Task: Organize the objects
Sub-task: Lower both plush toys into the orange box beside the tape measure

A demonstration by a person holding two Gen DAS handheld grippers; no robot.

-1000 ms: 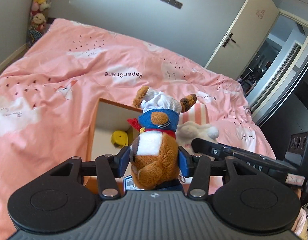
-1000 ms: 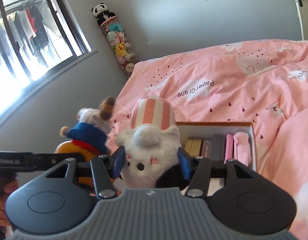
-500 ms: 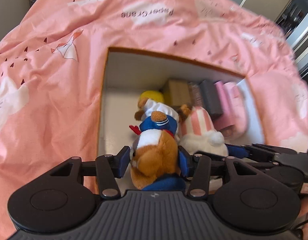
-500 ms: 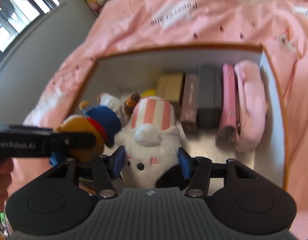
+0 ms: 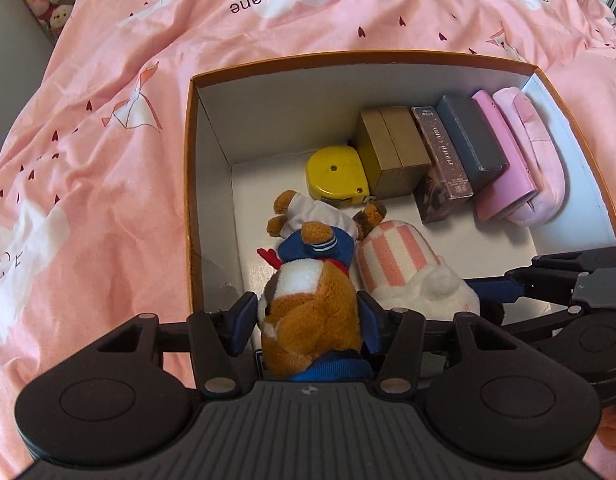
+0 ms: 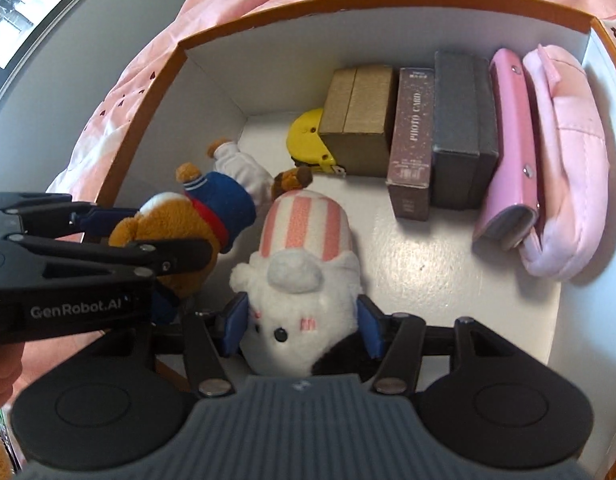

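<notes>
My left gripper (image 5: 306, 326) is shut on a brown plush bear (image 5: 311, 304) in a blue and white sailor suit, head down over the near left part of an open orange-rimmed white box (image 5: 212, 140). My right gripper (image 6: 304, 326) is shut on a white plush (image 6: 304, 280) with a pink striped hat, right beside the bear. The bear (image 6: 196, 216) and the left gripper (image 6: 88, 248) show at the left of the right wrist view. The white plush (image 5: 403, 272) and the right gripper (image 5: 563, 280) show at the right of the left wrist view.
Along the box's far wall stand a yellow tape measure (image 5: 335, 176), two tan boxes (image 5: 391, 144), a brown card box (image 5: 443, 160), a dark grey box (image 5: 471, 136), a pink case (image 5: 503, 160) and a pink pouch (image 5: 539, 152). A pink duvet (image 5: 88, 120) surrounds the box.
Both grippers have tilted down and lowered with their plush toys, from above the bed into the box, close to its white floor. Both grips have held.
</notes>
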